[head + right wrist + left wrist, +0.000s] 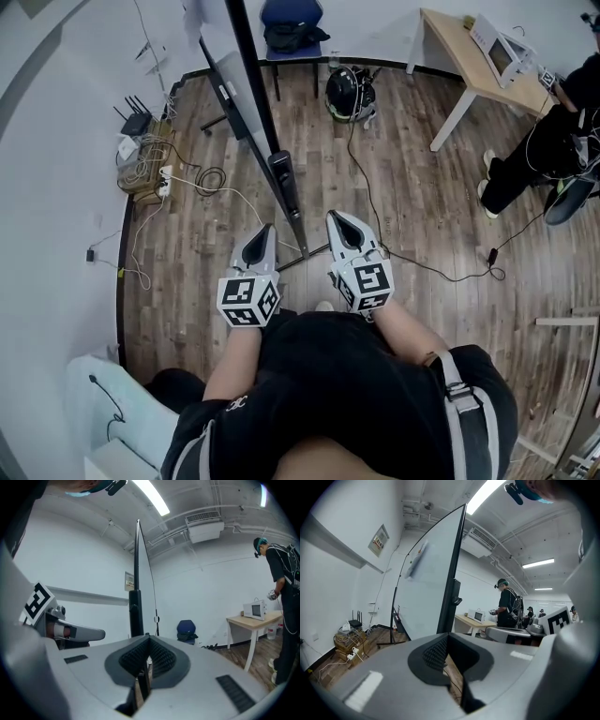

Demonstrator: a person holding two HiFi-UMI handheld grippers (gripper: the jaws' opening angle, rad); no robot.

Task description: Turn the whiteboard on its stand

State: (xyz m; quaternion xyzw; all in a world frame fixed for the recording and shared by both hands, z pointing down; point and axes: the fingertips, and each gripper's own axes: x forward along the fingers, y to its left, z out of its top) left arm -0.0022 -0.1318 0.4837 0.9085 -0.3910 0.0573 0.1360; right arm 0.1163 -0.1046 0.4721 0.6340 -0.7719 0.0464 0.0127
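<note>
Both grippers are held side by side, and the tall white whiteboard in its black frame (223,84) stands on the wood-plank floor (403,187) straight ahead of the jaws, apart from them. Its near vertical edge faces us. The left gripper (267,229) has its jaws together at the tips with nothing between the pads. The right gripper (335,218) is likewise fully closed and empty. The board's long axis runs upright, rising well above both jaw lines, while its panel extends away from us. From the left gripper (448,635) the whiteboard (426,588) shows its white face to the left of the jaw line, with the black edge directly above the tips. From the right gripper (147,636) the whiteboard (136,573) appears almost purely edge-on, just left of the jaw line. The black stand upright (284,183) falls between the two grippers, and neither is clearly nearer. We judge that the coming move depends on this near edge, which either hand could reach by advancing forward.
</note>
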